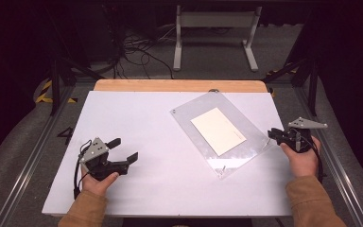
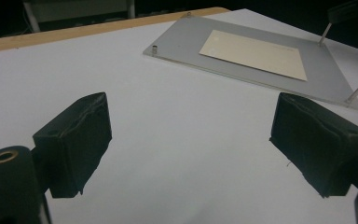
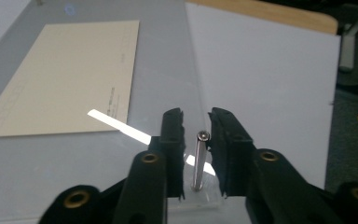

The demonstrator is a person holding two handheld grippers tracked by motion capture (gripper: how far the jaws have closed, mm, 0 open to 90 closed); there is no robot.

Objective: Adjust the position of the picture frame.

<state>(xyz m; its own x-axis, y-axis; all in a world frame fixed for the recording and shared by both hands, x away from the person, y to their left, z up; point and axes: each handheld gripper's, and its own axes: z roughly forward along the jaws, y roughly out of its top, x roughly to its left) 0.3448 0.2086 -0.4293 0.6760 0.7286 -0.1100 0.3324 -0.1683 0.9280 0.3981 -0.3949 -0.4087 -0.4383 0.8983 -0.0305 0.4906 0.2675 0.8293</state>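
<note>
Clear acrylic frame on a white table, right gripper at its corner pin.

The white table carries the clear acrylic frame with a cream card inside. The left gripper, jaws spread wide and empty, rests well apart from the frame. The right gripper has its jaws slightly parted around a metal standoff pin, without pressing it.

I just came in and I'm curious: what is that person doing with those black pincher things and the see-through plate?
A person holds a gripper in each hand over a white table. The right gripper sits at a corner of the clear plate, its jaws on either side of a small metal pin standing there, with gaps showing, so not squeezing it. A cream card lies under the plate. The left gripper rests wide open on the table, away from the plate.
</note>
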